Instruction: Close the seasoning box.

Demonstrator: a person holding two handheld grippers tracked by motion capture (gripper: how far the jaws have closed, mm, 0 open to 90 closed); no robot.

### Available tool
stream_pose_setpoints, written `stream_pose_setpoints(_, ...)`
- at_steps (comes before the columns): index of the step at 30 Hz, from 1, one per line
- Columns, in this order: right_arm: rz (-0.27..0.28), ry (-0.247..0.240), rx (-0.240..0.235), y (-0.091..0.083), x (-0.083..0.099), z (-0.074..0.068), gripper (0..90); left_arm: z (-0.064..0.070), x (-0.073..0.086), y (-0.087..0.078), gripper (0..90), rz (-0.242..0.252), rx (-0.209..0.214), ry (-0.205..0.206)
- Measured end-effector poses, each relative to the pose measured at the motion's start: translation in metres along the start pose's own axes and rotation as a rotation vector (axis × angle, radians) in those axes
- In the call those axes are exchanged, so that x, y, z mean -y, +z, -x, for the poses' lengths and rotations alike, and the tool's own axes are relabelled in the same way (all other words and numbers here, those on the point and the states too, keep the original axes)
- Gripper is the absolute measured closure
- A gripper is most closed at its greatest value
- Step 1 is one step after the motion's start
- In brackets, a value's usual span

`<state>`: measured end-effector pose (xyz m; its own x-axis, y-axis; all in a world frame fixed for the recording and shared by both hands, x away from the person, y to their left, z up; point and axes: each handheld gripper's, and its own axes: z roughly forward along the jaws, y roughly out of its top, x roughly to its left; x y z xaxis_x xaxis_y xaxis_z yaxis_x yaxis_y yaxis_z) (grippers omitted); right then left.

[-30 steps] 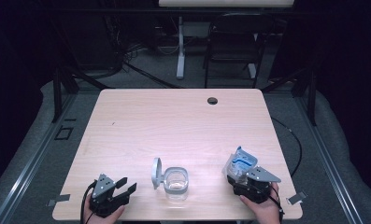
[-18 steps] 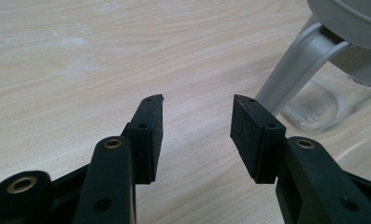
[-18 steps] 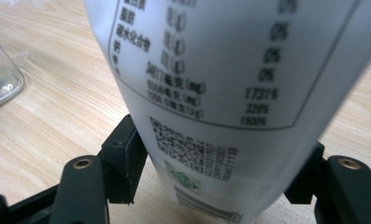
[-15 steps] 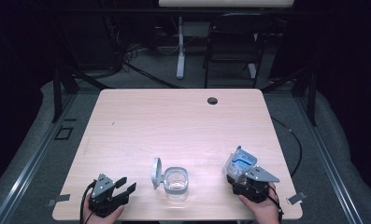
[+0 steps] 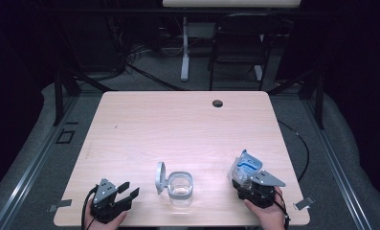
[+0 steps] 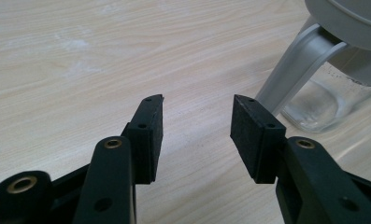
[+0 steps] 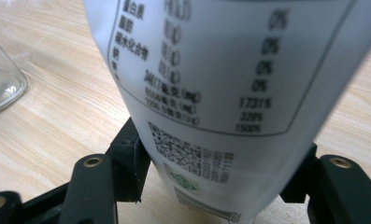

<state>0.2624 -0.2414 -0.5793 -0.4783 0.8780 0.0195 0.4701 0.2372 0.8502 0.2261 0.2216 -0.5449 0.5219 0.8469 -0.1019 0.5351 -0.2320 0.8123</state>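
A clear glass jar (image 5: 180,188) stands near the table's front edge, its grey hinged lid (image 5: 160,177) swung open to the left. In the left gripper view the jar (image 6: 321,100) and its lid arm (image 6: 293,65) are at upper right. My left gripper (image 5: 127,189) (image 6: 197,128) rests at the front left, open, with nothing between its pads. At the front right, my right gripper (image 5: 245,178) is shut on a white and blue pouch (image 5: 246,166). The pouch (image 7: 230,88) shows a printed label and QR code, held upright between the jaws.
The wooden table (image 5: 178,124) has a dark cable hole (image 5: 217,103) near its far edge. A folding chair (image 5: 238,48) and a stand leg (image 5: 184,52) are on the floor beyond. Tape marks (image 5: 305,202) lie beside the front right corner.
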Motion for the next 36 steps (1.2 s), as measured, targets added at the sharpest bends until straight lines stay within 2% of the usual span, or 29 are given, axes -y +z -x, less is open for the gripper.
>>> stream_pose_setpoints(2,0.011,0.006,0.002,0.001,0.000,-0.001,39.5,-0.001,0.000,-0.001,54.6,0.001,-0.001,-0.002)
stream_pose_setpoints(11,-0.006,-0.011,-0.007,0.000,-0.003,-0.007,39.5,0.000,0.001,-0.001,54.7,-0.006,-0.006,0.010)
stream_pose_setpoints(14,-0.019,-0.037,0.003,-0.002,-0.006,-0.011,39.5,0.001,0.001,-0.003,54.7,-0.006,-0.007,0.009)
stream_pose_setpoints(16,-0.002,-0.034,-0.001,-0.002,-0.007,-0.014,39.5,0.001,0.002,-0.003,54.7,-0.002,-0.008,0.007)
stream_pose_setpoints(24,0.021,-0.105,-0.001,-0.009,-0.019,-0.024,39.5,0.002,0.002,-0.005,54.7,-0.005,-0.014,0.019)
stream_pose_setpoints(28,0.042,-0.119,-0.005,-0.012,-0.027,-0.029,39.5,0.000,0.003,-0.008,54.7,-0.002,-0.020,0.014)
stream_pose_setpoints(36,0.046,-0.160,-0.001,-0.013,-0.041,-0.034,39.5,0.000,0.005,-0.014,54.7,0.000,-0.032,0.024)
